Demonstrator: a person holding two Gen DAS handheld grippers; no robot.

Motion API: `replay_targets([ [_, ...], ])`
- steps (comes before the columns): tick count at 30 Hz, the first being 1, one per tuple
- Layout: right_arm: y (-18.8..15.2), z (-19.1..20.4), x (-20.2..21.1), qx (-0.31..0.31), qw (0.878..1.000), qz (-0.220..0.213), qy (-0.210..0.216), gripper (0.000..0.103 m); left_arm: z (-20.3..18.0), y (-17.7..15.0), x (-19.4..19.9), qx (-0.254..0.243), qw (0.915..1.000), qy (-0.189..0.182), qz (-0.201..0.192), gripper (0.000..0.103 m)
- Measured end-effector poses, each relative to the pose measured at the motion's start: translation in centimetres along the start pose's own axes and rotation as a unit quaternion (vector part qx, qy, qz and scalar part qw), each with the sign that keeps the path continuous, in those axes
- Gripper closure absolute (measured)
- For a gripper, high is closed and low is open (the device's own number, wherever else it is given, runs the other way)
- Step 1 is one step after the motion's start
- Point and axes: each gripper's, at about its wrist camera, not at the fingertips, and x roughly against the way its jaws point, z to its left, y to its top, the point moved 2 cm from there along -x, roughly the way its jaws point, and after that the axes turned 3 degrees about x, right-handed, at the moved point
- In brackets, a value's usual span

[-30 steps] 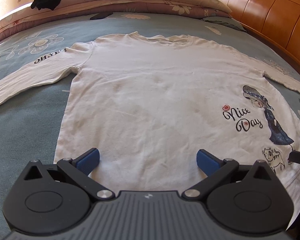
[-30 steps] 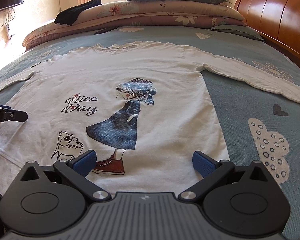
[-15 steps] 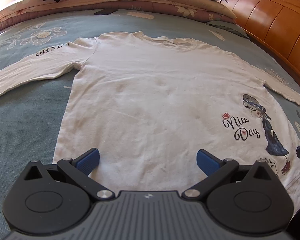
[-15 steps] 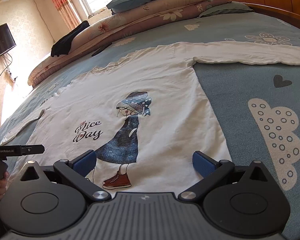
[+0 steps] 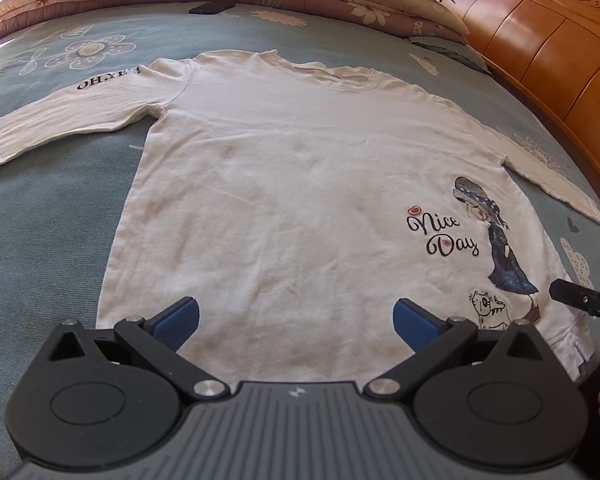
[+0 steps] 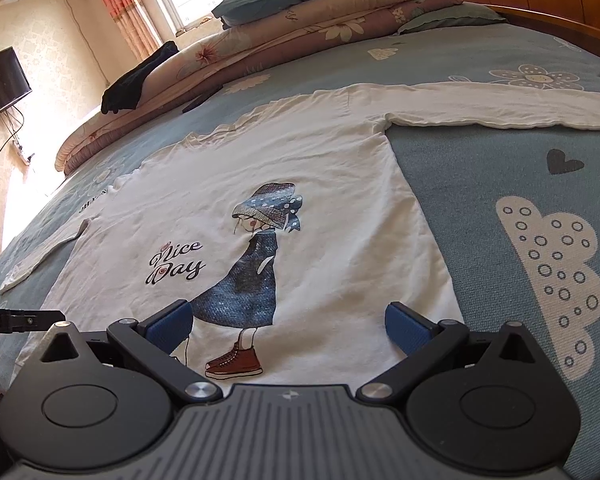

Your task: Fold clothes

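A white long-sleeved shirt (image 5: 300, 184) with a "Nice Day" girl print lies flat and face up on the bed, both sleeves spread out; it also fills the right wrist view (image 6: 260, 184). My left gripper (image 5: 296, 320) hovers open over the left part of the hem, nothing between its blue pads. Over the hem's right part, near the printed shoe, my right gripper (image 6: 288, 324) is open too and holds nothing. The tip of the other gripper shows at each view's edge.
The blue patterned bedspread (image 6: 500, 184) surrounds the shirt. Folded quilts and pillows (image 6: 300, 28) are stacked at the far end with a black garment (image 6: 140, 76) on them. A wooden headboard (image 5: 548, 52) runs along the right. A dark phone (image 5: 212, 7) lies near the quilts.
Both grippers pulled back and tilted; the right wrist view rolled, so the shirt now appears slanted. Neither gripper's opening changed and the shirt has not moved.
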Motion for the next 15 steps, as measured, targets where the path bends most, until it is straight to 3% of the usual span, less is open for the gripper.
replay_targets([
  [9,-0.2,0.7,-0.2,0.019,1.0,-0.001,-0.013,0.0,-1.0,-1.6,-0.4,-0.015,0.9978,0.065,0.005,0.0],
  [15,-0.4,1.3,-0.5,0.044,0.999,-0.001,-0.03,0.0,-1.1,-2.2,0.1,-0.011,0.9974,0.071,0.009,0.0],
])
